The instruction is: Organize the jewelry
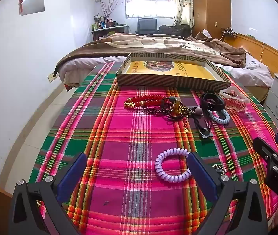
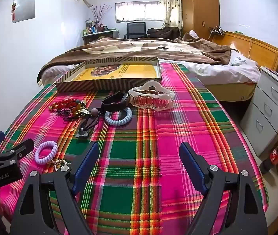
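Note:
A shallow striped box (image 1: 148, 81) (image 2: 76, 87) with a yellow bottom lies at the far end of the plaid cloth. In front of it lie a red bead bracelet (image 1: 148, 99) (image 2: 60, 104), a tangle of cords and gold chain (image 1: 176, 111) (image 2: 78, 111), a black band (image 1: 212, 101) (image 2: 115, 101), a pale blue coil tie (image 1: 220, 117) (image 2: 118, 118) and a clear hair claw (image 1: 234, 99) (image 2: 151, 98). A lilac coil tie (image 1: 171, 164) (image 2: 46, 152) lies nearest. My left gripper (image 1: 137, 174) is open beside it, empty. My right gripper (image 2: 139, 166) is open over bare cloth.
The plaid cloth (image 1: 119, 141) (image 2: 188, 121) covers a table. Behind it is a bed with a brown blanket (image 1: 158, 45) (image 2: 139, 47). A grey drawer unit (image 2: 270, 105) and a cola bottle (image 2: 276, 154) stand at the right. A small gold trinket (image 2: 58, 163) lies by the lilac tie.

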Action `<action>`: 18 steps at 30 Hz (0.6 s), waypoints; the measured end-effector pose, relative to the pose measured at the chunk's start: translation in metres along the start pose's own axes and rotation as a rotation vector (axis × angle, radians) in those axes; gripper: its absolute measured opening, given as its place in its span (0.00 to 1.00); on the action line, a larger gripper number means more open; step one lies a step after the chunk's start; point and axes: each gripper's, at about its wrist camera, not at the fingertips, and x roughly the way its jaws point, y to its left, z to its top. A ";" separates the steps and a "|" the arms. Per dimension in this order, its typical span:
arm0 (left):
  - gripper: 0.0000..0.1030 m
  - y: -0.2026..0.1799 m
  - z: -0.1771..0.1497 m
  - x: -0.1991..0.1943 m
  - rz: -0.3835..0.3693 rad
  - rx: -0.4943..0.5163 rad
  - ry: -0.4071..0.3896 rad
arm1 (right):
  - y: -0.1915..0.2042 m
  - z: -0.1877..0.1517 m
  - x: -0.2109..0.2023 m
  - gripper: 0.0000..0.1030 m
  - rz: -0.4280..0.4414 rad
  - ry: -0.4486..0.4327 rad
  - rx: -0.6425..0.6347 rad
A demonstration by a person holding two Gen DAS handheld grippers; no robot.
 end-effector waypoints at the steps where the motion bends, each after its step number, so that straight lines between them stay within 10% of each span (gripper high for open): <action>1: 1.00 0.000 0.000 0.000 0.002 0.002 0.002 | 0.001 0.000 0.000 0.81 0.000 0.000 0.000; 18: 1.00 0.009 0.008 -0.009 0.005 -0.022 -0.013 | 0.009 0.004 -0.001 0.81 -0.003 -0.003 -0.034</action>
